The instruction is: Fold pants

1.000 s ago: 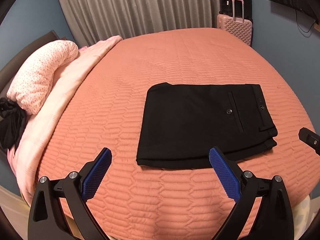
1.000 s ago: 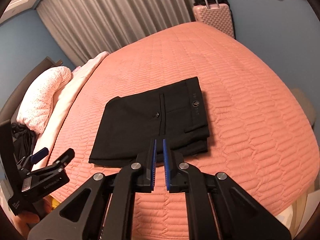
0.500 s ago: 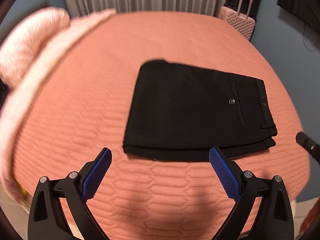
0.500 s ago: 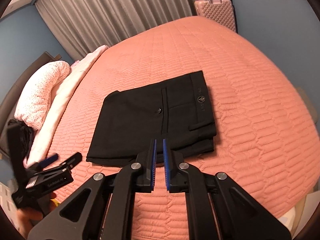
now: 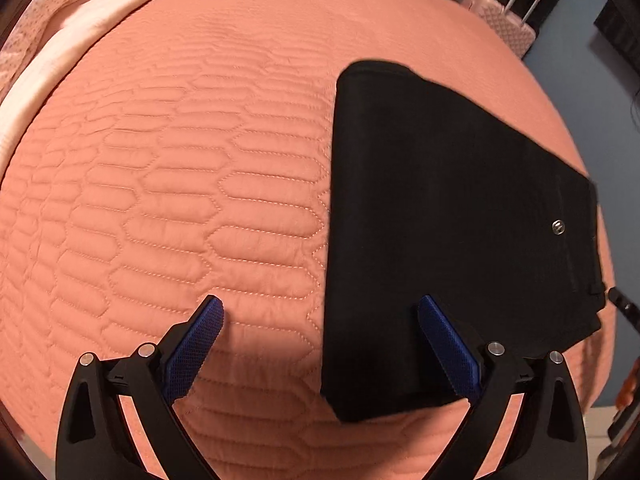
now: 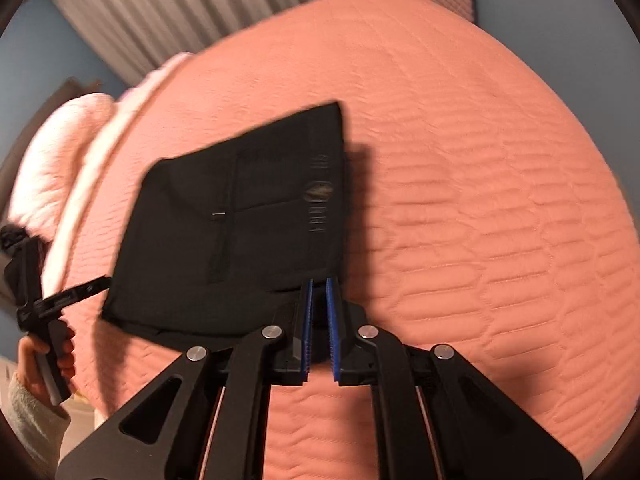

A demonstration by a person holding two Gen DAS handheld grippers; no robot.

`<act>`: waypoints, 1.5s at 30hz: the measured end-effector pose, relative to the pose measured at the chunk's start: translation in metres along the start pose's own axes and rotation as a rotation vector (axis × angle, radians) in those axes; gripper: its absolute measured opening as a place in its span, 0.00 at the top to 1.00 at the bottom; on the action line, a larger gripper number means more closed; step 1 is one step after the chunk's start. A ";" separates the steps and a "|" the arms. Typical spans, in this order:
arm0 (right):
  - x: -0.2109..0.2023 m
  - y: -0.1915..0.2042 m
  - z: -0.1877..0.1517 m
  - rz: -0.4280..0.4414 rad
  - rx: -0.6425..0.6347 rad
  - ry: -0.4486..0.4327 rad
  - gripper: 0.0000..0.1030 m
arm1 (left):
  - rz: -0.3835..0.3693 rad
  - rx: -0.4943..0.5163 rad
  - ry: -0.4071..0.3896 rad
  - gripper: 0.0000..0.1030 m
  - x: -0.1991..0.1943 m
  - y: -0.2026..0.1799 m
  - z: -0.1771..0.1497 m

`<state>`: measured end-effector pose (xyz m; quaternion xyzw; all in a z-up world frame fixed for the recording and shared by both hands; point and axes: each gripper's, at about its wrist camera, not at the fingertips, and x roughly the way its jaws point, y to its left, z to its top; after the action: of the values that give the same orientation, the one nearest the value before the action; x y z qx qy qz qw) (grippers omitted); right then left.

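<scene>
The near edge of the folded pants is hidden behind the right gripper. The waistband print is smeared by motion blur and cannot be read. The pink suitcase is cut off by the frame's edge.

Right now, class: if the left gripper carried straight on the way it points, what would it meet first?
Probably the near-left corner of the folded black pants: the left gripper stands open and straddles that edge above the quilted bedspread. Depth is unclear.

Pale lettering and an emblem run along the waistband of the black pants, too blurred to read.
</scene>
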<state>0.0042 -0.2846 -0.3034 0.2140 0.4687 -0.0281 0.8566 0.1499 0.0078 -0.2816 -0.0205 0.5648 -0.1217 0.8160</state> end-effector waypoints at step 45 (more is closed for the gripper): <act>-0.049 0.053 -0.021 -0.109 -0.120 -0.247 0.15 | 0.103 0.080 -0.228 0.07 -0.083 -0.054 -0.048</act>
<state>-0.0265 -0.2358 -0.2553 0.1314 0.3713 -0.0727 0.9163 0.0684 -0.0209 -0.2142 0.0273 0.4632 -0.0988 0.8803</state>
